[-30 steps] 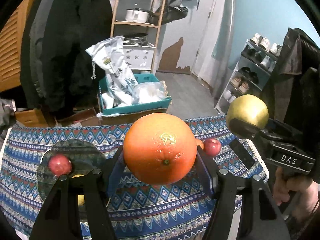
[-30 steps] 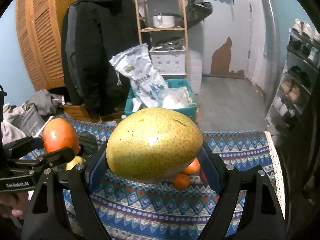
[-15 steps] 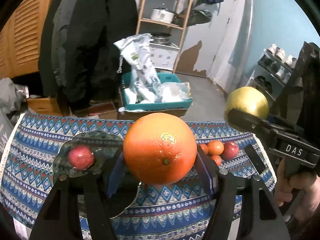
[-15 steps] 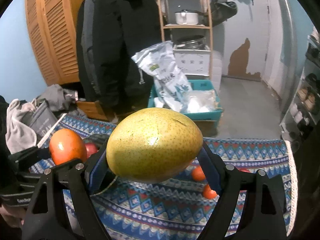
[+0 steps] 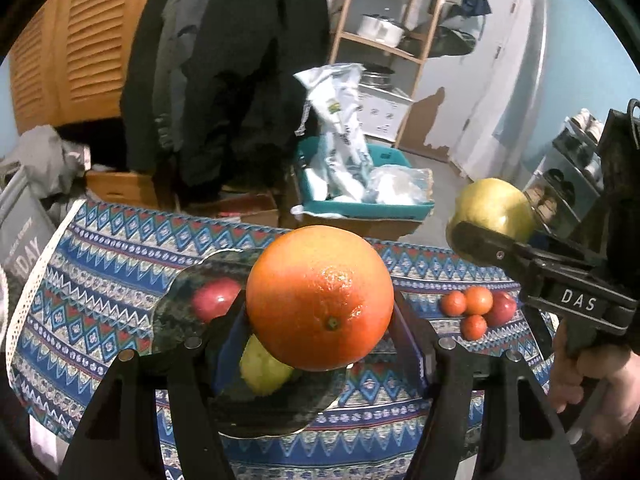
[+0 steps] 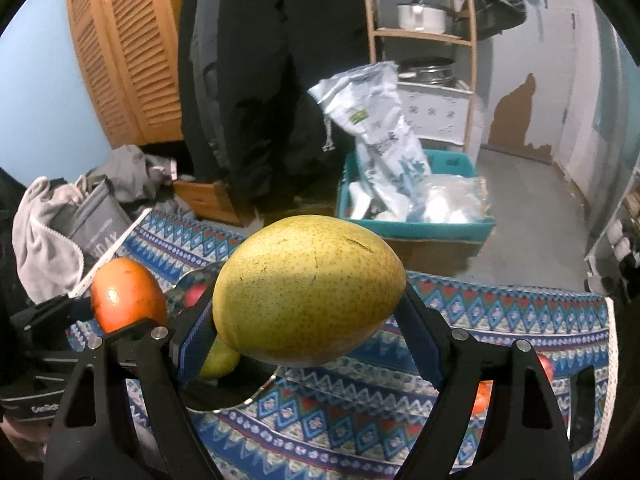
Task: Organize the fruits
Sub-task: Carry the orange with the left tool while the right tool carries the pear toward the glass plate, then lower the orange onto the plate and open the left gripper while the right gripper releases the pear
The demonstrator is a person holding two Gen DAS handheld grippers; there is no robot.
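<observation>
My left gripper (image 5: pixel 320 312) is shut on a large orange (image 5: pixel 319 298), held above a dark glass plate (image 5: pixel 176 312) on the patterned tablecloth. The plate holds a red apple (image 5: pixel 214 298) and a green-yellow pear (image 5: pixel 260 372). My right gripper (image 6: pixel 308 312) is shut on a big yellow pear (image 6: pixel 308 294), held above the table to the right of the plate; it also shows in the left wrist view (image 5: pixel 494 210). The orange also shows at the left of the right wrist view (image 6: pixel 126 294).
Several small oranges (image 5: pixel 466 304) and a red apple (image 5: pixel 502 308) lie on the cloth at the right. Behind the table stand a teal crate (image 5: pixel 360 208) with bags, a dark coat, a wooden shelf and a shoe rack (image 5: pixel 568 168).
Both grippers have moved left with their fruit; the plate now lies beneath the orange, and the loose fruit group has slid toward the right of both views.
</observation>
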